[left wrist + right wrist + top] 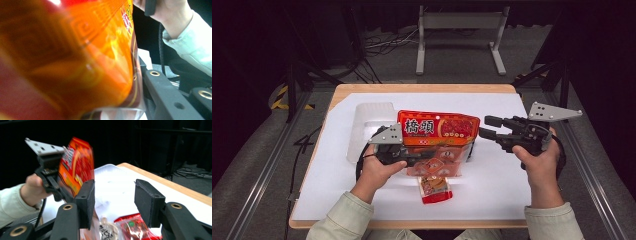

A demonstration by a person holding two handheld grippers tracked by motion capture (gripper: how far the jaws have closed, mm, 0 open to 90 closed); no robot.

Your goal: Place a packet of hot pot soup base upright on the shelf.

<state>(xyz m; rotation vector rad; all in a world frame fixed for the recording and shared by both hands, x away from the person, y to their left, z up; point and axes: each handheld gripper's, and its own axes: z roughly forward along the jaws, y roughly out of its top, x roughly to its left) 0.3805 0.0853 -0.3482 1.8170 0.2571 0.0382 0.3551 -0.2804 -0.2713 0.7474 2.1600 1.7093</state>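
At the left of the high view, a clear plastic tub (pixel 371 121) lies on the white sheet (pixel 492 185) that covers the wooden table (pixel 422 88). Just right of it, the left gripper (pixel 424 154) is held low over the sheet in the person's left hand (pixel 379 169), its grey plate (pixel 388 135) on top. Its jaws are clamped on the lower part of a large orange bag (pixel 438 129), which stands upright, lifted off the sheet, with its printed face toward the camera. In the left gripper view the bag (pixel 75 57) presses close against the lens as an orange blur, with a clear edge at its bottom.

Below the bag, a small red packet (pixel 435 187) lies flat on the sheet, near the table's front edge. More small packets show through the bag's clear lower part, though their number is hard to tell.

Farther right, the right gripper (pixel 485 127) is held above the sheet in the right hand (pixel 539 157), just beside the bag's right edge without touching it. In the right gripper view its jaws stand wide apart and grip nothing (pixel 113 200), with the bag (pixel 76 168) and the left gripper (pixel 53 187) beyond them.
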